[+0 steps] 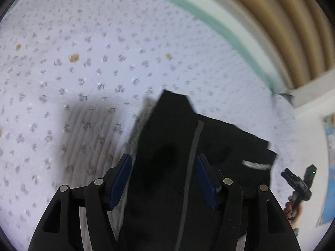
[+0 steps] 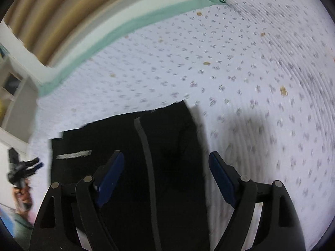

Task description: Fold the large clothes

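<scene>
Now blk garment (image 2: 129,146) lies folded, w/ grey stripe (image 2: 146,146).

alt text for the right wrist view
A folded black garment with a grey stripe lies on a floral bedspread, below the open right gripper. The left gripper shows at the far left.

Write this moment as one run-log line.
left gripper: open | right gripper: open | black garment: folded on bedspread

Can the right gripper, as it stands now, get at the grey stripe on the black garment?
Probably yes. The right gripper is open above the black garment, and the grey stripe lies between its fingers with nothing covering it.
</scene>
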### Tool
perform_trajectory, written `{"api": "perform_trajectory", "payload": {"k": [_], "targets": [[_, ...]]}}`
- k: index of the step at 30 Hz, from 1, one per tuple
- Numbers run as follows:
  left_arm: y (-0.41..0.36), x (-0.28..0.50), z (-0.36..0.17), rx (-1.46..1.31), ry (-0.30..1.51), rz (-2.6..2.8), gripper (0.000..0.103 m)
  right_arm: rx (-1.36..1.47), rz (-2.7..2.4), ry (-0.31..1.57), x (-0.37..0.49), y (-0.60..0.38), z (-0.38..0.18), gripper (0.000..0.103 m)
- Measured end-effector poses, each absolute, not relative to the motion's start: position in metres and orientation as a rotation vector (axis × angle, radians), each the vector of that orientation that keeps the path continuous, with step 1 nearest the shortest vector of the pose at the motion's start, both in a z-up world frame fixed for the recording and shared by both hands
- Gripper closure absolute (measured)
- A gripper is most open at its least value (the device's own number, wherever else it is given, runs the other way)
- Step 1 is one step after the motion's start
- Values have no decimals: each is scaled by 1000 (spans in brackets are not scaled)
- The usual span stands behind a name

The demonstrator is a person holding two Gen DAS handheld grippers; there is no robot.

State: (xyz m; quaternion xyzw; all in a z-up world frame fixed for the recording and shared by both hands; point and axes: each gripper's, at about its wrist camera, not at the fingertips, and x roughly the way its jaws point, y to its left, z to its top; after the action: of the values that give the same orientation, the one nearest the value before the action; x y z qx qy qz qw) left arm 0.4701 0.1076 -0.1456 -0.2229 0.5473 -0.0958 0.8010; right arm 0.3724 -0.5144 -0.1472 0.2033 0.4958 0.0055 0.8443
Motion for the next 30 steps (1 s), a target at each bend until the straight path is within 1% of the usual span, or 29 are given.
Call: {"api": "perform_trajectory", "payload": {"k": [3, 10, 11, 12, 13, 14, 15, 17, 19, 21, 23, 26, 27, 30], "targets": [[117, 493, -167, -587, 1191, -197, 38, 408, 6, 1080, 402, -518, -173, 18], [105, 518, -187, -607, 1238, -283, 39, 405, 41, 1183, 442, -516, -220, 19], [102, 517, -184, -590, 1217, -273, 47, 406, 44, 1187, 443, -513, -223, 29], [99, 516, -181, -558, 1200, -266, 61, 378, 45, 1173, 442, -507, -222, 49], [92, 514, -178, -518, 1192, -262, 89, 325, 21, 1160, 440, -501, -218, 58], [89, 508, -169, -459, 1168, -237, 90, 254, -19, 1138, 435, -493, -211, 71], [85, 506, -160, -428, 1134, -218, 91, 191, -55, 1101, 427, -485, -199, 76], [86, 499, -140, -424, 1086, -217, 91, 145, -97, 1048, 417, -480, -181, 81], [86, 500, -112, -430, 1029, -236, 91, 109, -128, 991, 410, -477, -154, 83], [84, 513, -89, -442, 973, -260, 92, 83, -152, 935, 414, -475, -127, 85], [75, 532, -80, -417, 957, -256, 92, 72, -178, 902, 426, -475, -114, 87], [64, 549, -95, -355, 994, -204, 92, 65, -258, 895, 455, -482, -118, 90], [61, 555, -114, -350, 1035, -171, 92, 82, -263, 913, 463, -485, -125, 90], [64, 560, -164, -346, 1134, -99, 91, 195, -178, 1051, 489, -496, -176, 91]]}}
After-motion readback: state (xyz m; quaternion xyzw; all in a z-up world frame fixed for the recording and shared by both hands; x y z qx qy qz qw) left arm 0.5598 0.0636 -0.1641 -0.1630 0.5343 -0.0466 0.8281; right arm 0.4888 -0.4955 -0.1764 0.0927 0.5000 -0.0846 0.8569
